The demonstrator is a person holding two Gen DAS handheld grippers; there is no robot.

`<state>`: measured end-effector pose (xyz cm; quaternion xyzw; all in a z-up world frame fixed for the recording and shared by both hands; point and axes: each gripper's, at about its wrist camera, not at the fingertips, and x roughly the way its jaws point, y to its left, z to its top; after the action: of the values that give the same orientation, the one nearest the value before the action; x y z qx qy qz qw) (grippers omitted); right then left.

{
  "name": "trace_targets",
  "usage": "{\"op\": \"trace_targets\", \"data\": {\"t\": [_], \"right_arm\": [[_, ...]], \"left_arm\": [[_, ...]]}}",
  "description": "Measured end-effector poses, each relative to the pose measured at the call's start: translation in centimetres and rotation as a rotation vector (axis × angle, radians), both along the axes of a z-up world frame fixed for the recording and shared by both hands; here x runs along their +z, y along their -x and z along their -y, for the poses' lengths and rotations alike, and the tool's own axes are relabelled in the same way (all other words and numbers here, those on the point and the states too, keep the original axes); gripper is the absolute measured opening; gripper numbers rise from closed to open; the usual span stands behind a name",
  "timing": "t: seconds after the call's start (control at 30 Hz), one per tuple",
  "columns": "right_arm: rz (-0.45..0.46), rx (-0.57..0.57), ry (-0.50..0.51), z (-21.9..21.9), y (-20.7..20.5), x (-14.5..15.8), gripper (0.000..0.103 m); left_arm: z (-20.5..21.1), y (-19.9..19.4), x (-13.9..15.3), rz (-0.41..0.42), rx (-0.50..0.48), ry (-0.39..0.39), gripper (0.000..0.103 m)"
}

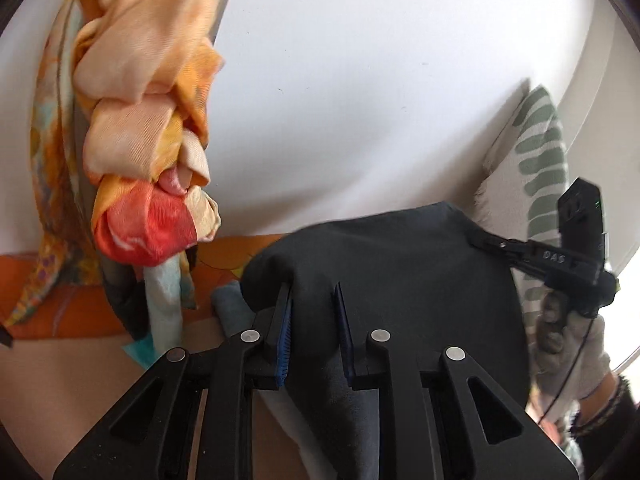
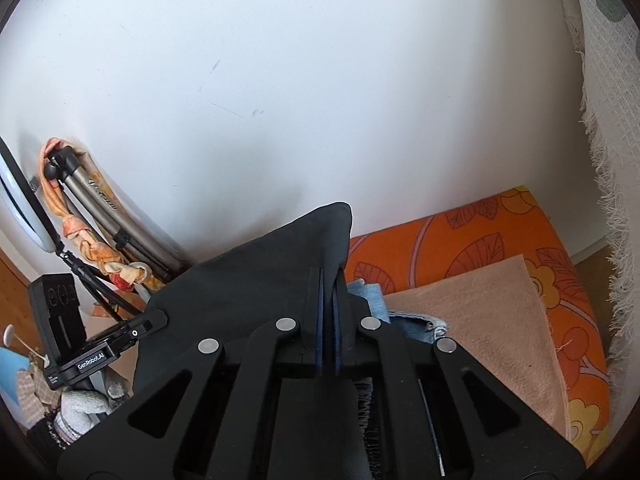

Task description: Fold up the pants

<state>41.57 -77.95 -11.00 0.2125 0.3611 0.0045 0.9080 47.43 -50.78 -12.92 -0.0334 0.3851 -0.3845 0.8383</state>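
The black pants (image 1: pixel 400 260) hang stretched between both grippers in front of a white wall. In the left wrist view my left gripper (image 1: pixel 312 288) has a bunch of the black cloth between its blue pads, which crease it at the tips. At the right of that view my right gripper (image 1: pixel 476 240) pinches the far corner, held by a gloved hand (image 1: pixel 568 340). In the right wrist view my right gripper (image 2: pixel 330 274) is shut tight on a raised edge of the pants (image 2: pixel 260 272). My left gripper (image 2: pixel 158 320) bites the other end at the left.
A braided orange scarf (image 1: pixel 148 120) hangs close on the left beside a tripod (image 2: pixel 100 200) and a ring light (image 2: pixel 20 200). Below lie an orange floral cover (image 2: pixel 500 232), a tan blanket (image 2: pixel 500 320) and blue denim (image 2: pixel 368 292). A fringed white cloth (image 2: pixel 608 120) hangs at the right.
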Motion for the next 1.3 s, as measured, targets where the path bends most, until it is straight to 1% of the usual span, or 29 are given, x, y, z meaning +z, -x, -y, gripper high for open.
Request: {"op": "trace_targets", "data": {"t": [0.07,0.1,0.13,0.17,0.23,0.27,0.3,0.37,0.4,0.43,0.5,0.53,0.6,0.63,0.7,0.77,0.83,0.9,1.0,1.1,1.13,1.2,1.23,1.3], "right_arm": [[-0.052,-0.027,-0.015,0.6,-0.4,-0.8,0.005],[-0.064,-0.035,-0.015,0.9,-0.3,-1.0,0.008],[-0.066,-0.041,-0.005,0.8,-0.3,-1.0,0.01],[-0.069,-0.046,0.008,0.8,-0.1,-0.8,0.014],[-0.076,-0.054,0.017,0.7,0.3,-0.5,0.025],[-0.079,-0.061,0.023,0.7,0.6,-0.2,0.036],[-0.079,-0.074,0.033,0.7,1.1,0.1,0.042],[-0.065,-0.085,0.05,0.4,2.2,1.0,0.044],[-0.06,-0.087,0.049,0.2,2.8,1.3,0.049],[-0.058,-0.09,0.053,0.0,3.5,1.8,0.051],[-0.052,-0.098,0.076,-0.6,4.9,2.6,0.056],[-0.045,-0.098,0.083,-1.0,5.7,3.0,0.058],[-0.036,-0.099,0.102,-2.1,7.3,3.6,0.066],[-0.035,-0.105,0.12,-2.5,8.3,4.0,0.067],[-0.038,-0.114,0.159,-3.6,9.9,4.6,0.068],[-0.047,-0.131,0.192,-4.7,11.6,4.8,0.068],[-0.05,-0.147,0.203,-5.8,13.2,5.0,0.069],[-0.051,-0.166,0.213,-6.7,14.8,5.3,0.078],[-0.043,-0.19,0.252,-8.6,17.1,5.8,0.086],[-0.036,-0.21,0.305,-10.6,19.1,6.4,0.094],[-0.03,-0.223,0.325,-11.3,19.8,6.8,0.095],[-0.009,-0.23,0.352,-12.9,21.1,7.3,0.1],[0.0,-0.232,0.367,-13.7,21.7,7.6,0.101],[0.015,-0.246,0.387,-15.2,22.7,8.1,0.103]], "left_arm": [[0.9,0.2,0.1,0.059,0.011,-0.073,0.02],[1.1,0.4,0.3,0.085,0.011,-0.1,0.023],[1.4,0.6,0.4,0.103,0.01,-0.12,0.023],[1.4,0.7,0.6,0.11,0.005,-0.135,0.023],[1.2,0.7,0.8,0.115,-0.001,-0.153,0.025],[1.5,0.8,1.1,0.11,0.009,-0.151,0.025],[0.7,0.8,1.4,0.098,0.017,-0.132,0.026],[-0.8,0.9,1.9,0.068,0.022,-0.085,0.028],[-1.5,1.2,2.2,0.063,0.021,-0.073,0.032],[-2.0,1.6,2.6,0.062,0.016,-0.065,0.036],[-2.7,2.6,3.4,0.06,0.005,-0.046,0.041],[-3.8,3.0,3.7,0.052,-0.005,-0.034,0.044],[-5.3,4.1,4.3,0.031,-0.022,-0.007,0.048],[-5.9,4.7,4.8,0.028,-0.02,0.001,0.054],[-7.2,6.1,5.7,0.048,-0.005,-0.006,0.06],[-8.1,7.5,6.6,0.07,-0.009,0.0,0.06],[-8.5,9.0,7.3,0.069,-0.029,0.003,0.063],[-9.1,10.6,8.0,0.076,-0.045,0.004,0.065],[-10.6,13.2,9.1,0.106,-0.058,-0.004,0.07],[-11.9,15.7,9.9,0.13,-0.069,-0.02,0.072],[-12.3,16.5,10.2,0.137,-0.074,-0.022,0.072],[-13.3,18.0,10.6,0.144,-0.085,-0.021,0.073],[-13.7,18.8,10.8,0.15,-0.091,-0.024,0.077],[-14.7,20.3,11.1,0.174,-0.089,-0.035,0.08]]}}
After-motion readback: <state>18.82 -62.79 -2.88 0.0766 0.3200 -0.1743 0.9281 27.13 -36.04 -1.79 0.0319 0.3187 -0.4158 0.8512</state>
